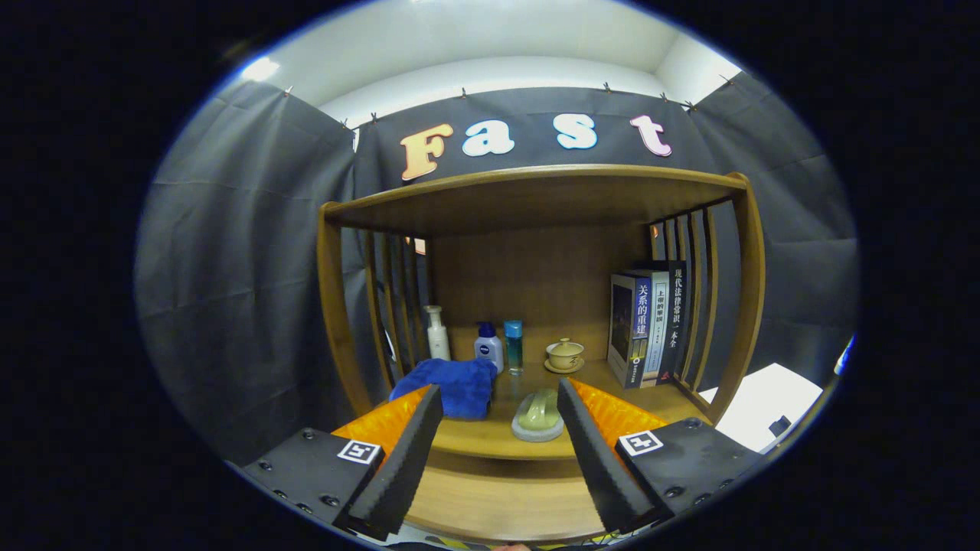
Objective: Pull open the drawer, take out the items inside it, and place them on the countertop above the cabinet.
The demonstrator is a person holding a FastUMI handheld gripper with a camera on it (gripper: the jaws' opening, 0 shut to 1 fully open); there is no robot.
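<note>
One wooden cabinet stands against the black cloth wall, with slatted sides, a roof board above and a plain back panel. Its worktop carries everything. Count them off, left to right: one white pump bottle by the left slats, one blue cloth bunched up in front of it, one small white bottle with a blue cap, one slim teal bottle, one pale lidded cup on a saucer, and three books standing upright against the right slats. Nearer the front edge lies one pale green soap on a grey dish, just ahead of the gap between the fingers. The gripper hovers in front of the worktop, its fingers spread wide and holding nothing. Below the worktop edge, the drawer front shows between the fingers; whether it is pulled open, I cannot tell.
</note>
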